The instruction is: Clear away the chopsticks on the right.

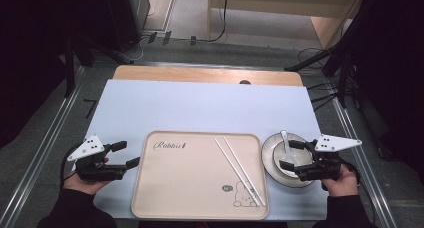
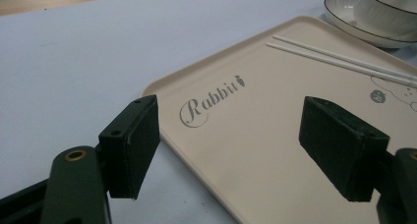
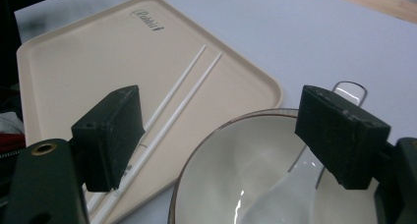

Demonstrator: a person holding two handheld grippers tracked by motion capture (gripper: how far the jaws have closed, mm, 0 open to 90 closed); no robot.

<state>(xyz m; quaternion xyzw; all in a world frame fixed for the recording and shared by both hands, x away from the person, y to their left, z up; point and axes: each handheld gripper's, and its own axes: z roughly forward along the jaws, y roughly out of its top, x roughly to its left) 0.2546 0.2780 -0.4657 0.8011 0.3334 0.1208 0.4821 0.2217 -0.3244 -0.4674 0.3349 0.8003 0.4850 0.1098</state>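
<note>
Scanning from the left edge of the high view: the left gripper [image 1: 123, 154], held in a hand at about eight o'clock on the pale blue table cover [image 1: 200, 108], has its jaws spread with nothing between them. It sits just beside the left rim of the beige rectangular plastic tray [image 1: 185, 183] printed "Rabbit"; in the left gripper view the tray's corner lies between and beyond the jaws.

On the tray's right half lies a pair of white chopsticks [image 1: 240, 170], long axis running from about eleven o'clock to five o'clock, tips toward the printed rabbit.

Just right of the tray, at about four o'clock on the table, a white round saucer with a dark rim [image 1: 270, 163] carries a white ceramic bowl [image 1: 296, 158], with a white ceramic spoon [image 1: 286, 147] resting in it, handle pointing to roughly twelve o'clock.

The right gripper [image 1: 300, 160] hangs directly over the bowl, jaws spread wide and pinching nothing; in the right gripper view the bowl rim [image 3: 231, 123] and spoon [image 3: 280, 194] show between and below the pads.

Judgement: the bowl set is the item in hand, and the right gripper is much the nearer. The bowl lies immediately under it, so the coming move turns on lowering onto the rim or the spoon handle.
</note>
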